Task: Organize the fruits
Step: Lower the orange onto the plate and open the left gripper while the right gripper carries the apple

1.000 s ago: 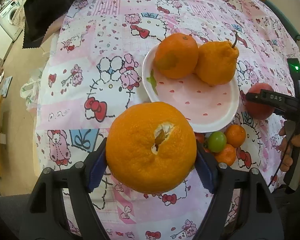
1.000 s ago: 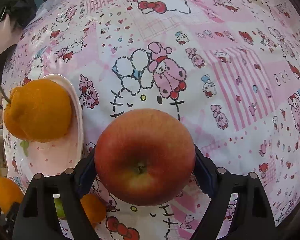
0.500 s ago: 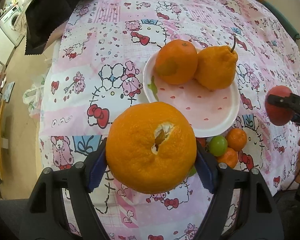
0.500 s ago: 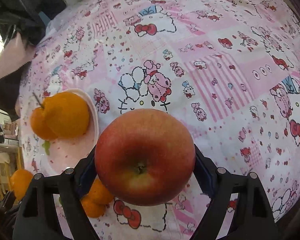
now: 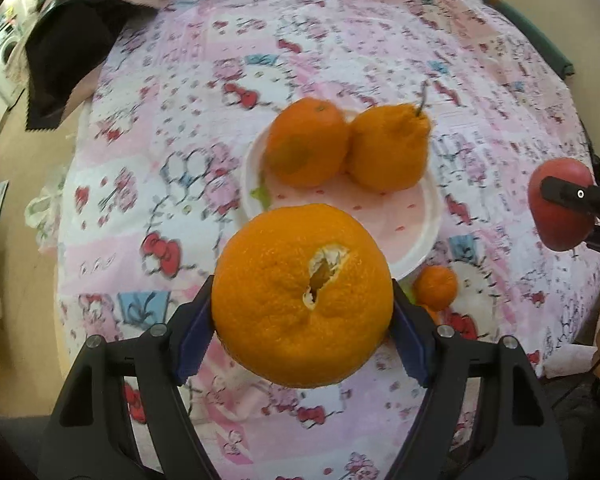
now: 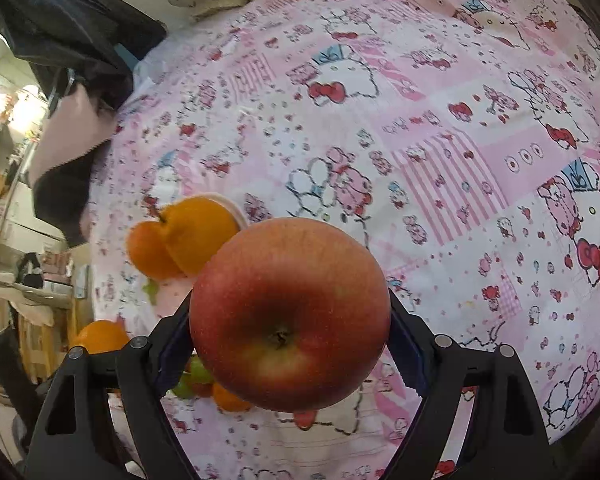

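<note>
Over the last second I have lifted the right gripper clear of the table. In its view the cloth sits farther below than it did a second ago, and more of the room shows at the left edge. The red apple stays clamped between its blue pads, so I judge the pickup done and the carry begun.

My left gripper has barely moved. It holds the big orange, with the torn patch of peel facing the camera, above the near rim of the white plate. Two large oranges already rest on the far side of that plate. Small tangerines lie on the cloth just beside the plate.

The apple hangs well off to the right of the plate in the left view.
</note>
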`<state>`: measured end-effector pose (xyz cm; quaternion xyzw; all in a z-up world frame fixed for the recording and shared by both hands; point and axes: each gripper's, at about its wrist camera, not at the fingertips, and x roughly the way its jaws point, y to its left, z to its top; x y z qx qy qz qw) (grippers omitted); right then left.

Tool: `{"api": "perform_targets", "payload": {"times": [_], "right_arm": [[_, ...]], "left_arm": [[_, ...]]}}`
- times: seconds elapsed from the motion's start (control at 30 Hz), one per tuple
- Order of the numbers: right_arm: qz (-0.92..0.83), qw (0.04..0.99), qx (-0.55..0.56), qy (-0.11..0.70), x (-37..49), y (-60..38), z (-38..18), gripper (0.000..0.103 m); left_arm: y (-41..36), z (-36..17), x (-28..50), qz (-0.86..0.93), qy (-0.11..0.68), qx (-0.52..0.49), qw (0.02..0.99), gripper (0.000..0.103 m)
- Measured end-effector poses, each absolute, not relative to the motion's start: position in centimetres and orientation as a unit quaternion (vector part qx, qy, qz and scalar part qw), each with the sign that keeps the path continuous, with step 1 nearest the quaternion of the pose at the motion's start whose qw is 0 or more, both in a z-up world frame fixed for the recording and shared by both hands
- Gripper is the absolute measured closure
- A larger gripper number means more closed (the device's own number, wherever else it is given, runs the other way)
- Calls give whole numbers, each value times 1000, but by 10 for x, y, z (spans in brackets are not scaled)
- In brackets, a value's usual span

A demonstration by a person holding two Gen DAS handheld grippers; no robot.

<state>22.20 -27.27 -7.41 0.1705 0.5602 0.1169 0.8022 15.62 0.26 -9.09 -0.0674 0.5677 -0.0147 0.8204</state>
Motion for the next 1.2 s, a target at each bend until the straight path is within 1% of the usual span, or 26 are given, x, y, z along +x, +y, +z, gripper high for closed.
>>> {"api": "perform_targets", "payload": {"times": [0.2,0.37,0.57,0.77,0.83,0.97,1.2], "right_arm": [[129,801,187,554,227,-271,-66,16],[138,797,198,554,233,-269,-65,16],[144,794,202,555,240,-269,-65,16],[147,792,202,557,243,-267,-66,16],[151,792,198,558,243,-263,-66,16],[155,789,196,561,244,-257,-68,16],[163,788,189,562,246,-244,-66,16]], "left_arm": [[-19,-93,187,-28,569,-62,820,28],[-37,-113,210,-31,585,-61,808,28],[-48,-139,225,-22,599,-64,798,28],[-50,-150,228,-15,595,-52,802,26],[-48,-157,228,-18,604,-65,794,25],[-41,-157,228,-25,605,-82,792,25],[-39,-137,217,-31,597,-68,799,24]]}}
